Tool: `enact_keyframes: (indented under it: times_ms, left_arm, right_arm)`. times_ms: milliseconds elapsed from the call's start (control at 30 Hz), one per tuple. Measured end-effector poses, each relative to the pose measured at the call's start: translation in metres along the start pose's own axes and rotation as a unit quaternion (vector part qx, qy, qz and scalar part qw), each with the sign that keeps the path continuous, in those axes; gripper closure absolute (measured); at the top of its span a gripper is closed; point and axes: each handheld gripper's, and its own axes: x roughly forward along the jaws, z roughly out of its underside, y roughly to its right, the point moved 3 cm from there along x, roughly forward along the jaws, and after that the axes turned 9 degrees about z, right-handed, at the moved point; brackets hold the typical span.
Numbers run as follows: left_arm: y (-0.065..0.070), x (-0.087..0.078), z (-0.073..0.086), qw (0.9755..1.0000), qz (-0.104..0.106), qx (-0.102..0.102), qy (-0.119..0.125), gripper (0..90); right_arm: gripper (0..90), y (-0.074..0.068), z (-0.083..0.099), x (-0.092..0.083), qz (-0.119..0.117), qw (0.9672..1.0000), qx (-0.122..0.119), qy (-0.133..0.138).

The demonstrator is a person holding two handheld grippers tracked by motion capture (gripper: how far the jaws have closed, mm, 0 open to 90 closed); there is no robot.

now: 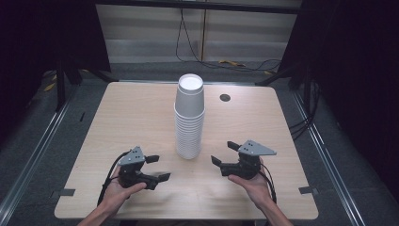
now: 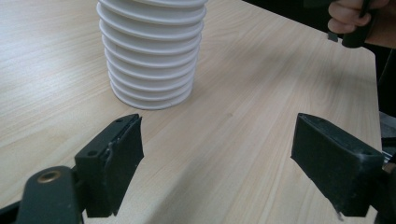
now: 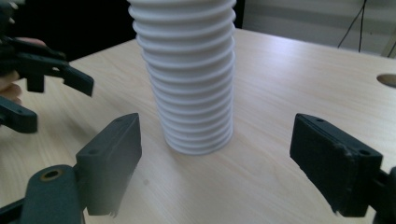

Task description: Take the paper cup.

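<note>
Two black grippers — left gripper (image 1: 155, 168) and right gripper (image 1: 222, 153) — each with blocky jaws, a grey three-cornered plate dotted with holes, and a black trailing cable; bare forearms, no sleeves.

A white ribbed stack of paper cups (image 1: 190, 117) stands on a pale wood-grain table (image 1: 117, 122), flanked by black grippers.

The cup stack (image 2: 152, 51) loses its top to the upper edge in both gripper views; the right hand (image 2: 352, 18) is cropped at the left gripper view's corner
</note>
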Motion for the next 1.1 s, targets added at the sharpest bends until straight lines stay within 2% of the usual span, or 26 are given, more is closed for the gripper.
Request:
enact_keyframes:
  times_ms: [100,233,267,333,367,433,500,600,633,700,833,967,1100]
  left_arm:
    - [0.002,0.000,0.000,1.0000,0.001,0.005,-0.001,16.4]
    - [0.004,-0.002,0.001,1.0000,0.002,0.003,0.002,16.5]
    - [0.007,-0.003,0.001,1.0000,0.003,0.008,-0.001,16.4]
    - [0.009,-0.004,0.001,1.0000,0.001,0.008,0.004,16.5]
    - [0.009,-0.004,0.000,0.9999,0.000,0.008,0.007,16.5]
    - [0.009,-0.005,0.000,0.9999,0.000,0.009,0.008,16.7]
    - [0.008,-0.006,-0.001,0.9999,-0.002,0.006,0.012,16.7]
    - [0.007,-0.006,0.000,0.9999,-0.001,0.006,0.010,16.7]
    - [0.008,-0.007,-0.001,0.9999,-0.002,0.009,0.010,16.7]
    - [0.008,-0.006,-0.001,0.9999,-0.001,0.011,0.009,16.7]
    - [0.009,-0.005,0.000,0.9999,0.001,0.011,0.007,16.9]
    - [0.009,-0.005,-0.001,0.9999,0.005,0.013,0.009,18.8]
    - [0.008,-0.003,0.000,0.9999,0.006,0.007,0.008,18.3]
  right_arm:
    - [17.9,-0.002,-0.009,-0.003,-0.005,0.9999,-0.007,0.011]
    - [21.0,-0.004,-0.017,-0.004,-0.009,0.9999,-0.003,0.010]
    - [22.6,-0.004,-0.022,-0.003,-0.009,0.9999,-0.006,0.008]
    - [22.8,-0.005,-0.026,-0.003,-0.021,0.9998,0.005,0.000]
    - [21.6,-0.006,-0.028,-0.003,-0.019,0.9998,0.005,0.000]
    - [24.0,-0.006,-0.033,-0.003,-0.035,0.9993,0.012,0.007]
    - [23.4,-0.006,-0.036,-0.003,-0.033,0.9993,0.016,0.008]
    - [22.9,-0.006,-0.045,-0.006,-0.045,0.9988,0.014,0.010]
    - [20.4,-0.006,-0.050,-0.009,-0.041,0.9989,0.021,-0.003]
    - [19.9,-0.008,-0.055,-0.012,-0.049,0.9986,0.019,-0.004]
    - [19.2,-0.009,-0.064,-0.017,-0.059,0.9981,0.013,0.006]
    - [18.8,-0.005,-0.082,-0.020,-0.070,0.9972,0.014,0.025]
    - [18.5,-0.007,-0.095,-0.017,-0.088,0.9957,0.007,0.028]
